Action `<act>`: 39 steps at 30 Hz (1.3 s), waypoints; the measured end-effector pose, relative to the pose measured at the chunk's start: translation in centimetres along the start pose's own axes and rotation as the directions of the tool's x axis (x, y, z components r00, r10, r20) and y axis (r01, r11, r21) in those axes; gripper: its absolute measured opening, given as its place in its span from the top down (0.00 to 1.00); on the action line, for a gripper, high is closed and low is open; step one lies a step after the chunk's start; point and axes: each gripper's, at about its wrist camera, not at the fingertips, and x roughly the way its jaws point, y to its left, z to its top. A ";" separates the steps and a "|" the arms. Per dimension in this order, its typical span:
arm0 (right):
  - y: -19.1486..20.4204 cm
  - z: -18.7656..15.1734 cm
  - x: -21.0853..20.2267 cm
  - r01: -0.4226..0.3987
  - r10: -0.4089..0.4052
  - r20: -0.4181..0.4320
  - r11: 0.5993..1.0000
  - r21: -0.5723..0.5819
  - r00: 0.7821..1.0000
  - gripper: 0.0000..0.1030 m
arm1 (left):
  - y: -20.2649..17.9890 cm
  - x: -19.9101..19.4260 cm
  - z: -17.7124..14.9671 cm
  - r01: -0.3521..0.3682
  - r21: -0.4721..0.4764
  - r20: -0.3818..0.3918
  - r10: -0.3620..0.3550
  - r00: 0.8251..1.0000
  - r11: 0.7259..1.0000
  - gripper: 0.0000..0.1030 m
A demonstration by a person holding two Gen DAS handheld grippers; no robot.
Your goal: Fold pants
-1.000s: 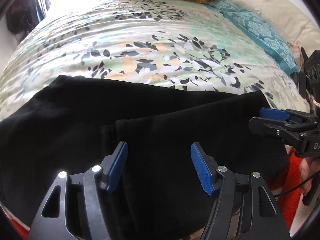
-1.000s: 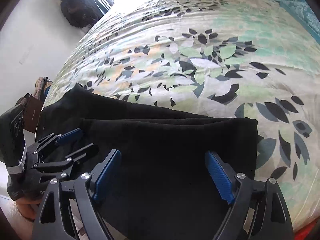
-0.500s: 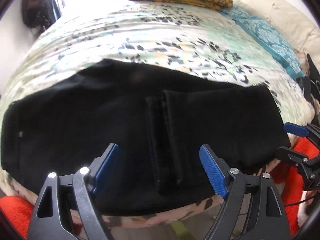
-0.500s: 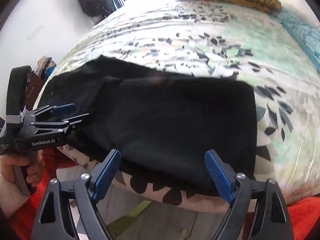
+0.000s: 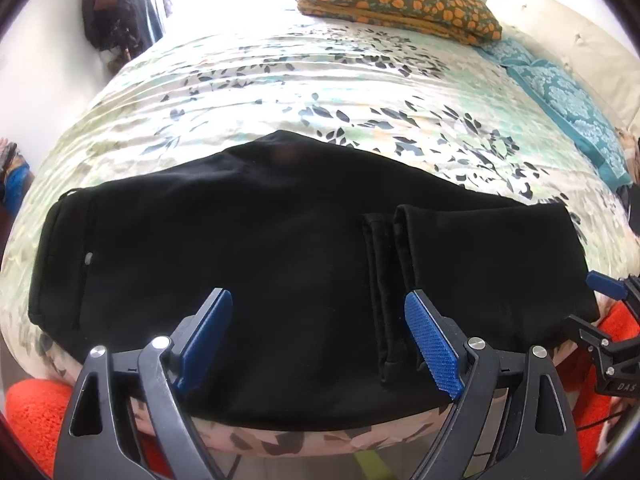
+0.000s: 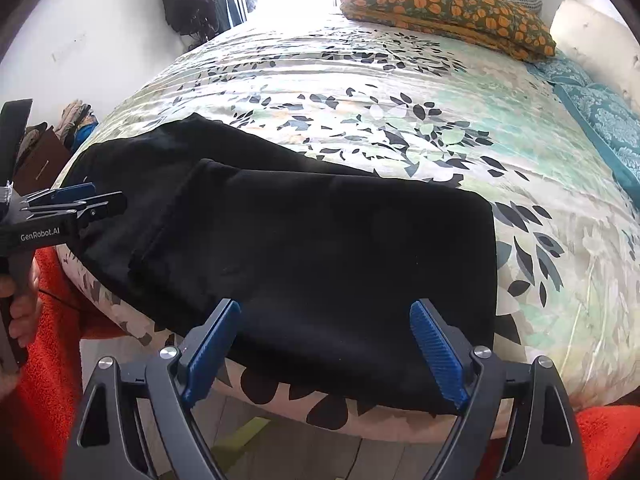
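**Folded pants at the bed's near edge**

The floral bedspread (image 5: pixel 320 92) carries black pants (image 5: pixel 260 264), folded over along its near edge; an orange-flowered pillow (image 6: pixel 440 4) lies far back; "GenRobot.AI" reads on the left gripper (image 6: pixel 72 204); left gripper and right gripper (image 6: pixel 324 352) gape wide, holding nothing.

Both wrist views face across the bed (image 5: pixel 320 92), sharing the pants (image 6: pixel 320 248).
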 end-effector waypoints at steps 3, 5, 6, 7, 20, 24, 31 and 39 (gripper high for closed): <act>0.1 0.0 -0.1 0.009 -0.009 0.010 1.000 -0.006 1.000 0.16 | -0.1 0.1 -0.1 -0.005 0.000 -0.003 0.005 1.000 1.000 0.13; 0.0 -0.1 -0.3 0.013 -0.013 0.015 1.000 -0.001 1.000 0.16 | -0.1 0.1 -0.2 -0.010 0.002 -0.005 0.010 1.000 1.000 0.13; -0.2 -0.1 -0.3 0.017 -0.017 0.017 1.000 0.004 1.000 0.16 | -0.1 0.2 -0.2 -0.009 0.002 -0.005 0.009 1.000 1.000 0.13; -0.3 -0.1 -0.3 0.022 -0.022 0.021 1.000 0.009 1.000 0.16 | -0.1 0.2 -0.3 -0.008 0.000 -0.007 0.008 1.000 1.000 0.13; -0.8 0.0 0.6 0.051 -0.052 0.029 0.998 0.027 0.998 0.08 | -0.3 -0.5 -0.6 0.034 -0.044 0.025 -0.032 0.999 0.998 0.13; 0.5 -0.4 0.8 0.054 -0.052 0.032 0.998 -0.045 0.998 0.08 | -1.4 -0.5 -0.9 0.039 -0.017 0.017 -0.039 0.999 0.999 0.13; 1.7 -0.3 -0.8 0.086 -0.071 0.134 0.991 -0.106 0.988 0.00 | -2.9 -1.4 -1.3 0.082 0.014 0.033 -0.083 0.996 0.996 0.13; 1.4 -0.2 -0.2 0.129 -0.117 0.119 0.988 -0.091 0.986 0.00 | -2.1 -1.5 -1.5 0.096 -0.030 0.017 -0.095 0.995 0.995 0.13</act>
